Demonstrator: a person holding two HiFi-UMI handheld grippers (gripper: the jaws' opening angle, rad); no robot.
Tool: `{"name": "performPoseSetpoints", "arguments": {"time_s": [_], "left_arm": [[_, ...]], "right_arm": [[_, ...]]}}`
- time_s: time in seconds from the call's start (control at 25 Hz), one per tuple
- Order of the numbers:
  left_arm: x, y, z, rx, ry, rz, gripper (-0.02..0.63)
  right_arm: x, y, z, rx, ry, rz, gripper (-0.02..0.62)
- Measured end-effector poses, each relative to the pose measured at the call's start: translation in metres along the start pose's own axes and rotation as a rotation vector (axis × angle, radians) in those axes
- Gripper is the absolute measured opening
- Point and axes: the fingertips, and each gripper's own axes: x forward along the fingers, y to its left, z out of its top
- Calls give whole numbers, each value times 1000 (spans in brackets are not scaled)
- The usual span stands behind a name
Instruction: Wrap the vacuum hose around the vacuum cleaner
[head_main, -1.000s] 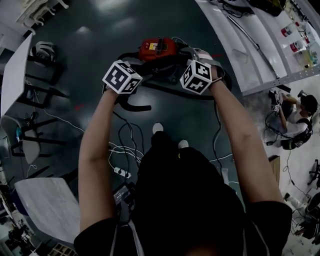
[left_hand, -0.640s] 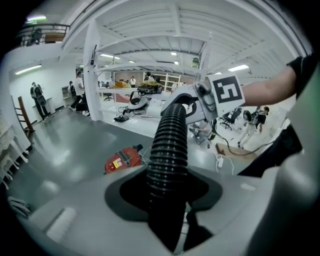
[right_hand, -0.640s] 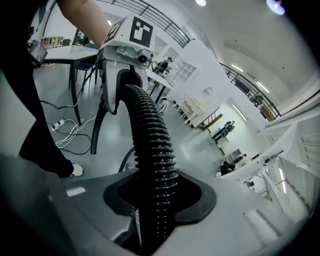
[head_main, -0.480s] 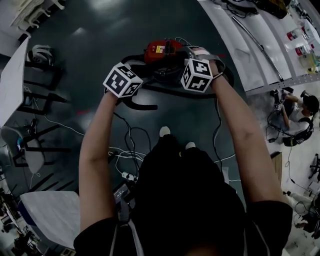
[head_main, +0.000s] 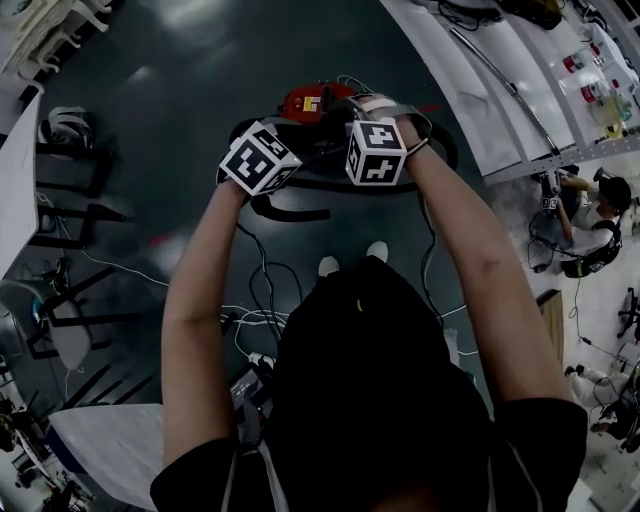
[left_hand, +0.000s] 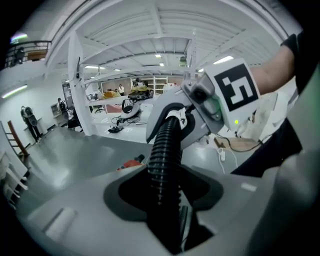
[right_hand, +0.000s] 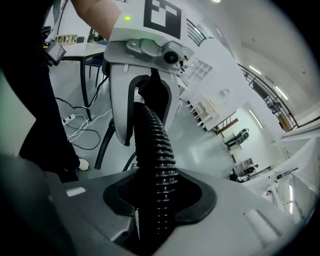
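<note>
1. Our left gripper (left_hand: 165, 197) has jaws that have just been easing apart, loose around the black ribbed vacuum hose (left_hand: 161, 150) between them.
2. Our right gripper (right_hand: 156, 200), its jaws having just closed in, pinches that hose close to the right.
3. The red vacuum cleaner (head_main: 315, 100) sits on the floor (head_main: 200, 60) just beyond both.

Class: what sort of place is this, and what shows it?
Probably a large lab or workshop hall: long white workbenches, cables trailing over the dark floor, and a high white girder roof.
</note>
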Motion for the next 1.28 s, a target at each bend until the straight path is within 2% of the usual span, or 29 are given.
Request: {"name": "performPoseSetpoints", "arguments": {"time_s": [0.08, 0.2, 0.24, 0.32, 0.44, 0.56, 0.68, 0.76, 0.88, 1.12, 1.28], "left_arm": [[5, 0, 9, -18, -15, -34, 201], [15, 2, 7, 32, 76, -48, 177], [17, 4, 5, 46, 105, -42, 135], [16, 12, 6, 35, 125, -25, 132], [14, 27, 8, 2, 115, 20, 131], [9, 45, 8, -58, 92, 55, 132], [6, 59, 6, -122, 63, 84, 132], [8, 66, 5, -156, 49, 95, 132], [12, 71, 4, -186, 27, 101, 130], [18, 79, 8, -212, -16, 99, 131], [27, 87, 3, -276, -16, 74, 137]], "right_arm": [[2, -3, 9, -8, -31, 17, 147], [5, -7, 18, -18, -81, 32, 149], [6, -8, 19, -24, -94, 36, 149], [10, -13, 19, -30, -112, 34, 152], [17, -33, 11, -20, -93, -22, 183], [20, -62, -15, 24, -55, -109, 213], [21, -81, -43, 77, -40, -152, 223], [25, -87, -59, 106, -29, -147, 244], [33, -97, -73, 124, -11, -134, 236], [44, -111, -83, 45, -10, -141, 190], [50, -121, -79, 53, -53, -119, 187]]}}
